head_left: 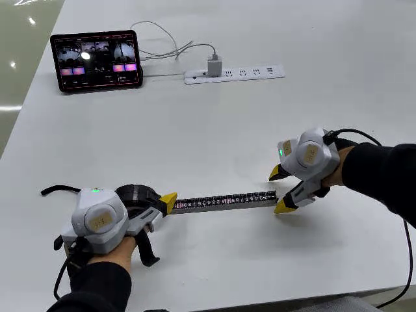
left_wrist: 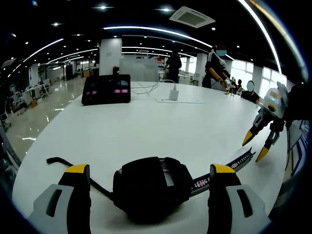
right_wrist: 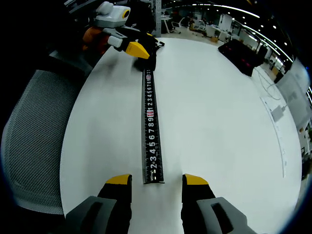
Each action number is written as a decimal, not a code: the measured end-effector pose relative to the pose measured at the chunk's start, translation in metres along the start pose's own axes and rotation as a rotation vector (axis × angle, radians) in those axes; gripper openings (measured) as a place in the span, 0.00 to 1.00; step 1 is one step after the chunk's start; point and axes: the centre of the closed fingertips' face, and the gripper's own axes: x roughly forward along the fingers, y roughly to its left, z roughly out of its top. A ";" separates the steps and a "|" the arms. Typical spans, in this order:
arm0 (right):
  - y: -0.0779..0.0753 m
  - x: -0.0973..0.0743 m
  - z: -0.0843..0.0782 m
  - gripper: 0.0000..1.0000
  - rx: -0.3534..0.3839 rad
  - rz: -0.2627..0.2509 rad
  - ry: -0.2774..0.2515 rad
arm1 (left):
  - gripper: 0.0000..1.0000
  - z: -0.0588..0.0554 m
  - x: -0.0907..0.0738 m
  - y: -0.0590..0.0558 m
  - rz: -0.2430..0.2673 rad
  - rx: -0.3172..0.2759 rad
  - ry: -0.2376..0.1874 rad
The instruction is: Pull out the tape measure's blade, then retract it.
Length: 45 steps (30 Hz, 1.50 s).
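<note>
White table (right_wrist: 219, 122): right gripper (right_wrist: 156, 179) spread, blade (right_wrist: 150, 136) end unheld.

We log the tape measure (head_left: 135, 194) as a black, rounded case resting on the white table (head_left: 260, 117) near its front edge, with a black strap (head_left: 57, 189) trailing from its far side. Its blade (head_left: 224, 201) is drawn out, flat and straight on the surface. The blade is black with white numerals facing up, and one mark partway along is reddish.
</note>
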 end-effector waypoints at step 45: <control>0.004 0.008 -0.003 0.10 -0.011 0.001 0.091 | 0.71 -0.007 0.001 -0.001 -0.003 0.021 0.016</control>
